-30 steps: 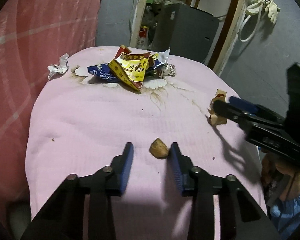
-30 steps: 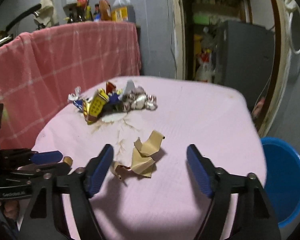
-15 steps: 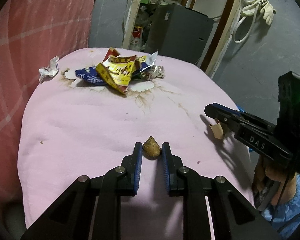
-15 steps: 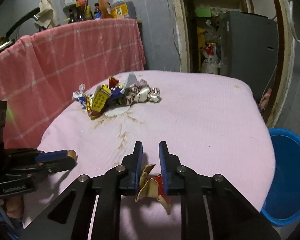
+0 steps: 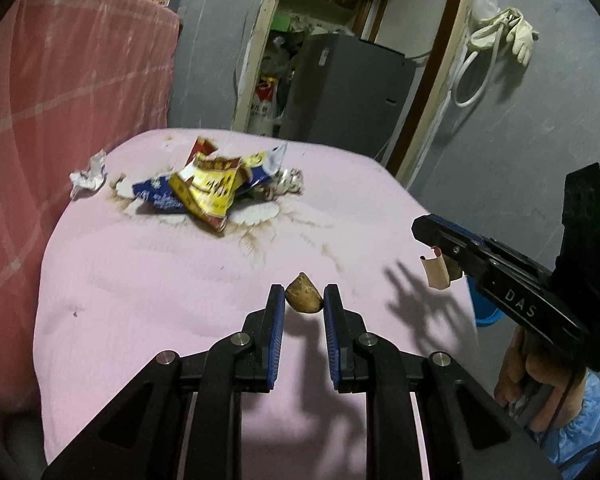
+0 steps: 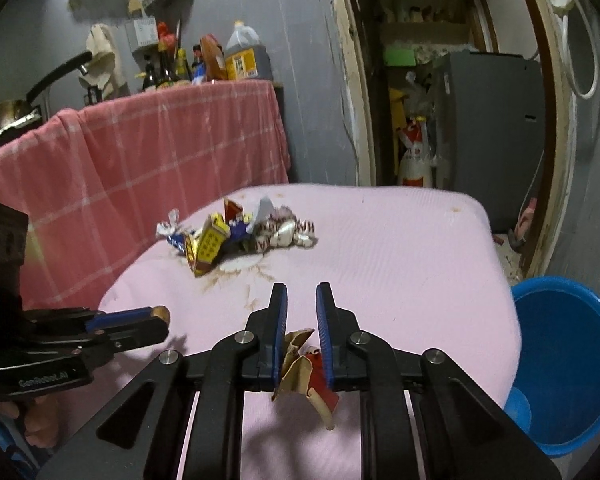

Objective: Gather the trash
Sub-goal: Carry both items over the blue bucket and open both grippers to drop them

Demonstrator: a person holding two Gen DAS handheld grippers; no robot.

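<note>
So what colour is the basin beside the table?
Bright blue basin, clearest in the right wrist view, on the floor past the table's right edge.

R claw point(image 6: 302, 312) pinching brown paper scrap point(image 6: 300, 364), wrapper pile point(image 6: 236, 236) on pink table point(image 6: 400, 248), blue bin point(image 6: 572, 352) rt

Left gripper point(image 5: 303, 307) points forward and down over the pink worktop point(image 5: 148, 304), blue-padded jaws clamped on a small brown nut-like scrap point(image 5: 304, 298) held at the fingertips, clear of the surface; jaws closed in further within the last second. Right gripper point(image 6: 302, 322) also angled downward, jaws nearly together after closing fast, pinching a crumpled brown paper wrapper point(image 6: 302, 364) deep between the pads, its end dangling below. Each gripper shows in the other's view, side by side and apart. A hand point(image 5: 518, 376) grips the right gripper's handle, blue sleeve point(image 5: 584, 420) below; fingers point(image 6: 36, 420) show under the left handle.
</note>
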